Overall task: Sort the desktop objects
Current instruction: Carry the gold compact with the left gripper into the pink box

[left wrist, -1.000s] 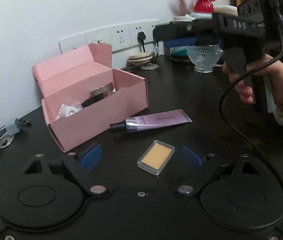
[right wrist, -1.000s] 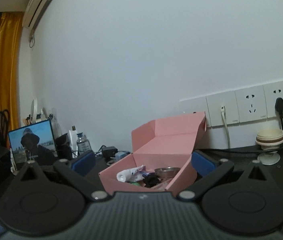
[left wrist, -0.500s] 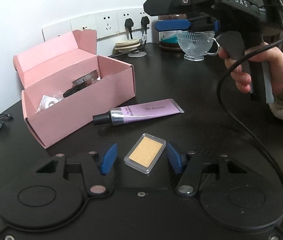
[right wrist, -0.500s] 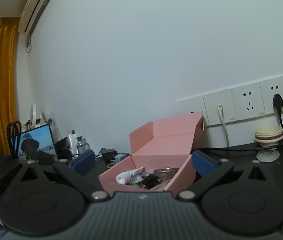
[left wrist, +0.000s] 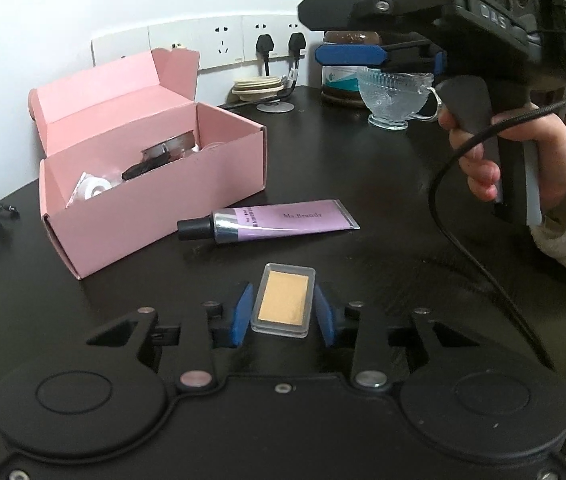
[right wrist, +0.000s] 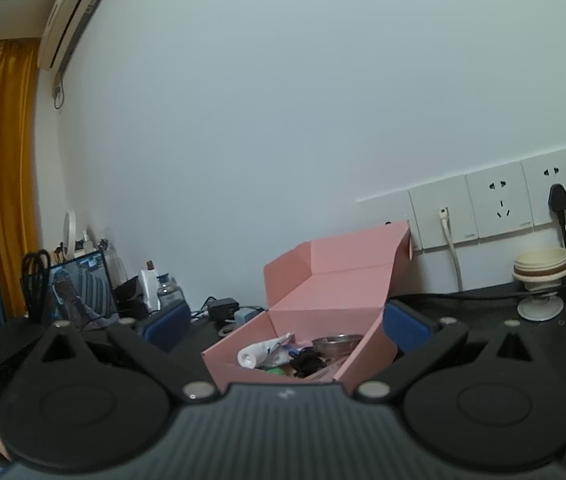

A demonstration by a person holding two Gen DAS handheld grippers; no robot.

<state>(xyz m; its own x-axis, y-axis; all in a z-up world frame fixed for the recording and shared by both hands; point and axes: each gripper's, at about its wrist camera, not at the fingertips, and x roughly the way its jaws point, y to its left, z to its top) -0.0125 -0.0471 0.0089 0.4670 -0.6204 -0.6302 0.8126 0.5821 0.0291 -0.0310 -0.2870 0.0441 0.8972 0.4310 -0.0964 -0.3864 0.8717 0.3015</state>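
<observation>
The left hand-held gripper (left wrist: 283, 314) sits low over the black counter (left wrist: 383, 184), its blue pads (left wrist: 241, 314) closed in on either side of a small clear case (left wrist: 283, 306) with a tan insert. The pads stand right at the case's long edges, though whether they actually press it I cannot tell. The case lies flat on the counter. Just ahead of this gripper lies a purple tube (left wrist: 271, 222) with a black cap. Ahead and to the left of it stands an open pink box (left wrist: 155, 196) holding small items.

The right hand-held gripper (right wrist: 285, 324) is held up in a hand (left wrist: 523, 156), ahead and to the right of the left one. Its pads are spread wide with nothing between them, and it faces the pink box. Beyond it stands a glass cup (left wrist: 393, 94).
</observation>
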